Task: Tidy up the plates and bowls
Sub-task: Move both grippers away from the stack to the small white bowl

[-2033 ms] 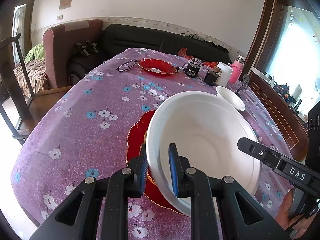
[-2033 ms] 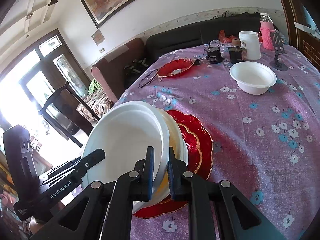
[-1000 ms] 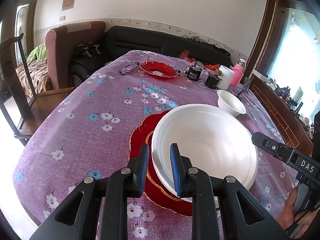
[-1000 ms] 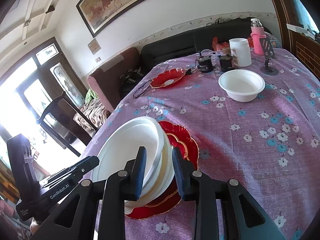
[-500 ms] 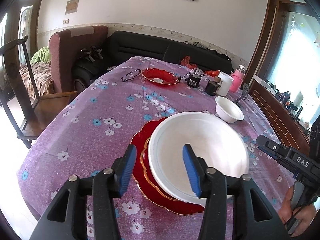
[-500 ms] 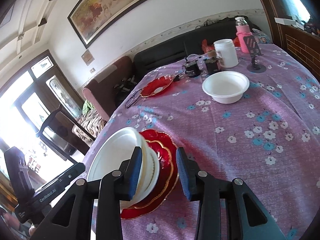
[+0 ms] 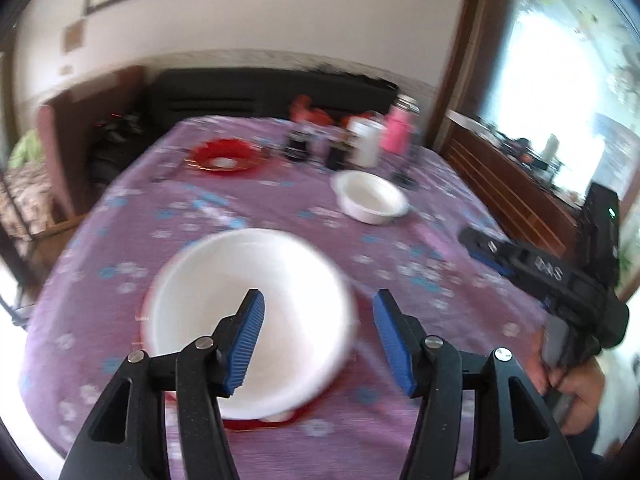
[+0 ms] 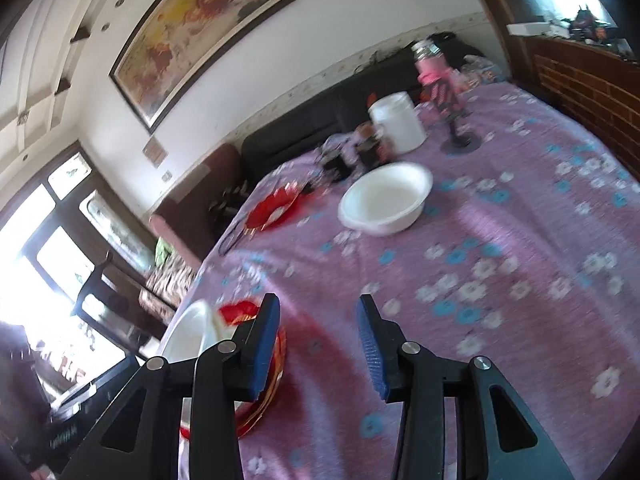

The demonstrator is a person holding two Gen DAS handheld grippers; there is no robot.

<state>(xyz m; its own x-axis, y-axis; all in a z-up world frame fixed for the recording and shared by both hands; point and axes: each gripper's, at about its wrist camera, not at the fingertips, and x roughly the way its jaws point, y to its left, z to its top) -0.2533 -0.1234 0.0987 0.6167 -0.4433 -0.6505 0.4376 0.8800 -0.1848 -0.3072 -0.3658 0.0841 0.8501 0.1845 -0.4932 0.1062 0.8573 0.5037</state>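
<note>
A large white bowl [image 7: 248,300] rests on a red plate [image 7: 256,424] near the table's front edge; it also shows in the right wrist view [image 8: 188,336] on the red plate [image 8: 272,368]. My left gripper [image 7: 318,336] is open and empty, above the bowl's right rim. My right gripper [image 8: 316,348] is open and empty, to the right of the stack. A small white bowl [image 7: 370,196] [image 8: 386,196] sits further back. A second red plate [image 7: 222,156] [image 8: 276,204] lies at the far left.
A white jar [image 8: 398,122], a pink bottle [image 8: 434,72], dark cups [image 7: 298,146] and a phone stand [image 8: 456,140] crowd the table's far end. The purple flowered tablecloth [image 8: 500,260] covers the table. A sofa and armchair stand behind.
Both grippers have let go of the large white bowl, opened wide and pulled back. The bowl now rests on the red plate. Both views have swung toward the right.
</note>
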